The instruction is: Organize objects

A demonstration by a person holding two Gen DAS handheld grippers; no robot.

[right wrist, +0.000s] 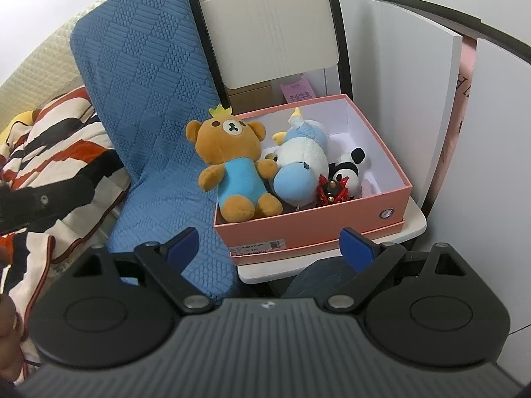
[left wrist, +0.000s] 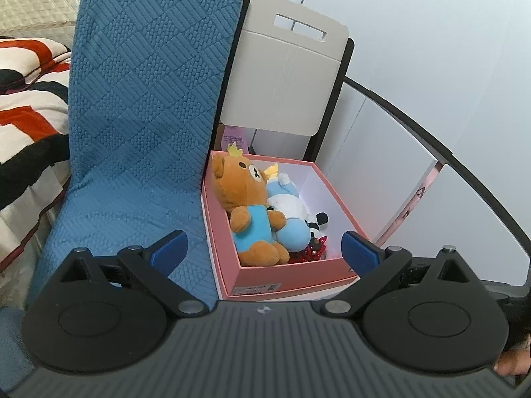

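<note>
Box: pink box [right wrist: 312, 212], lid off, sits on a pale chair seat [right wrist: 415, 229], right beside the blue cushion [right wrist: 149, 106]. White inside, right half mostly bare.
Toys: all inside the box. Brown bear [right wrist: 232, 162] w/ yellow crown + blue shirt lies along the left wall, head up over the rim, leaning on the cushion. Blue-white plush [right wrist: 298, 165] next to it, touching. Small panda [right wrist: 348, 169] and red toy [right wrist: 332, 192] tucked vs. the front-right of the plush.
Left claw: left claw [left wrist: 265, 248] fingers wide apart, holding nothing, hovering just in front of the box's near corner.
Right claw: right claw [right wrist: 272, 245] also spread, empty, above the front wall of the box.
Step (judgement): looks late in the job; toys packed, prob. tidying the bear or finishing up. No loose toy seen outside the box.
How to do it well: if reseating the bear, come from above w/ one claw, pinch the torso not the head — soft, will squash and flop. Push down + right into the free space so nothing rides over the rim.
Risk: box sits near the seat's front edge; a shove could slide it. Other claw could steady the front wall.
Surroundings: chair back [right wrist: 265, 23] behind, striped blanket [right wrist: 66, 139] on the bed at left, white panels at right.
</note>
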